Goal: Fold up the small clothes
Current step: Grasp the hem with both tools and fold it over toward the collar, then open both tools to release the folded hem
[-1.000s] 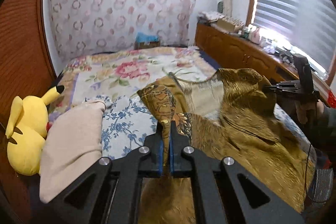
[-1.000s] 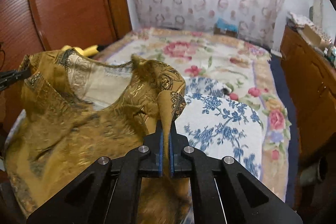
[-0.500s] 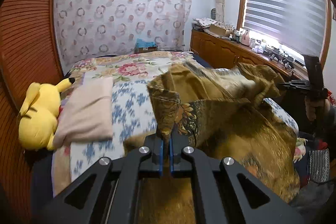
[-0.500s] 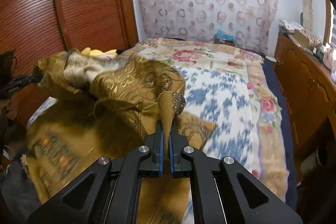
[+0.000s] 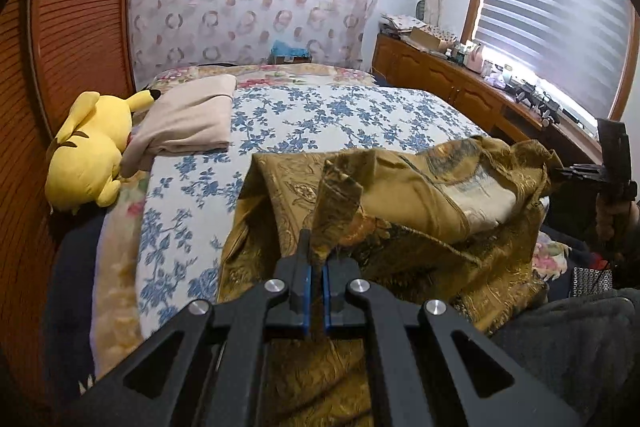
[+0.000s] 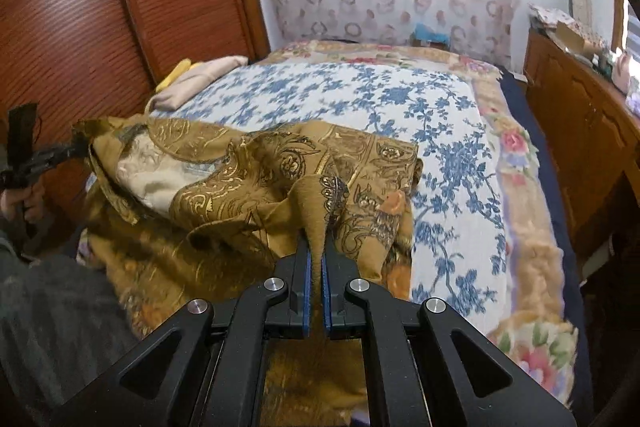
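A mustard-gold patterned garment (image 5: pixel 420 195) lies bunched at the near edge of the bed; it also shows in the right wrist view (image 6: pixel 248 171). My left gripper (image 5: pixel 316 259) is shut on one corner of it. My right gripper (image 6: pixel 316 259) is shut on the opposite corner. Each gripper shows in the other's view, the right one at the far right (image 5: pixel 576 171) and the left one at the far left (image 6: pixel 60 151). The garment sags between them with its pale lining (image 5: pixel 480 199) showing.
The bed has a blue-flowered white cover (image 5: pixel 320 115) over a floral blanket (image 6: pixel 528 211). A folded beige cloth (image 5: pixel 188 123) and a yellow plush toy (image 5: pixel 88 147) lie at the left side. A wooden wardrobe (image 6: pixel 120 7) stands left, a wooden dresser (image 5: pixel 460 91) right.
Both grippers have pulled back toward the near edge and lowered. The garment, held high and spread a second ago, now rests bunched on the bed's near end.
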Available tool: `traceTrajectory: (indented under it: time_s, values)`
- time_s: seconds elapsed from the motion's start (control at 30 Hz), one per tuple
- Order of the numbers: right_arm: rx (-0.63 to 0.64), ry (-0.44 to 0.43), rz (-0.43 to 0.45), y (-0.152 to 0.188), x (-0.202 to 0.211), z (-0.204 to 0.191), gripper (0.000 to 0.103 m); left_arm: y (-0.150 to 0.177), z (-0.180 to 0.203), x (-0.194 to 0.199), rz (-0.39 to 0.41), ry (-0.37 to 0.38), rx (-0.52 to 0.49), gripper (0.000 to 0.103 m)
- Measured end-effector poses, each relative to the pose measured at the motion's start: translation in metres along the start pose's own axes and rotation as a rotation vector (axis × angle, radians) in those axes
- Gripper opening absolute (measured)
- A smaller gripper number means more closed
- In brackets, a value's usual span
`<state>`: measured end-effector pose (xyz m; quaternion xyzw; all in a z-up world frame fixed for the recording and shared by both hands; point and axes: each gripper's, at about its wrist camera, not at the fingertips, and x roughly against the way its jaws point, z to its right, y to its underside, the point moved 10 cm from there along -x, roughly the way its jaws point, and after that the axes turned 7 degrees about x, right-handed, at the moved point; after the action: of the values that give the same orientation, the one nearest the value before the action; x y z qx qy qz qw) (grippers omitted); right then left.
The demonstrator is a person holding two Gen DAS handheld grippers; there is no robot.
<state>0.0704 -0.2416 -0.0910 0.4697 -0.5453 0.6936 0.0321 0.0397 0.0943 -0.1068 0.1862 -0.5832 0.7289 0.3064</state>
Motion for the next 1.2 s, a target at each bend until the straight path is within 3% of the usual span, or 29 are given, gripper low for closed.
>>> traceTrajectory:
  time_s: [0.13,0.23,0.3,0.43,0.47,0.57,0.67,0.73,0.8,1.2]
  values:
    - [0.002,0.011,-0.034,0.009,-0.001,-0.003,0.001,0.003,0.005,0.007,0.007,-0.027,-0.014,0.006]
    - [0.007,0.023,-0.051,0.013,-0.002,-0.004,0.001,0.000,0.008,0.012,0.017,-0.020,-0.026,0.018]
    - [0.012,0.025,-0.053,0.013,0.003,-0.005,0.003,-0.006,0.012,0.018,0.034,-0.021,-0.041,0.038]
    - [0.026,0.037,-0.026,0.007,0.015,-0.006,0.006,-0.018,0.015,0.025,0.068,-0.019,-0.065,0.054]
    - [0.027,0.041,-0.020,0.006,0.017,-0.005,0.007,-0.020,0.014,0.024,0.072,-0.021,-0.064,0.066]
    - [0.033,0.052,-0.019,0.004,0.019,-0.005,0.009,-0.026,0.010,0.020,0.071,-0.028,-0.061,0.067]
    - [0.041,0.065,-0.021,0.001,0.022,-0.004,0.017,-0.033,0.006,0.013,0.070,-0.031,-0.066,0.067]
    - [0.049,0.071,-0.018,-0.001,0.025,-0.003,0.034,-0.039,0.002,0.006,0.070,-0.041,-0.061,0.067]
    - [0.050,0.081,-0.006,-0.005,0.028,0.000,0.041,-0.043,-0.006,-0.004,0.062,-0.057,-0.052,0.067]
    - [-0.026,0.119,0.018,-0.027,-0.016,0.038,0.042,-0.044,-0.031,-0.071,-0.017,-0.100,-0.022,0.067]
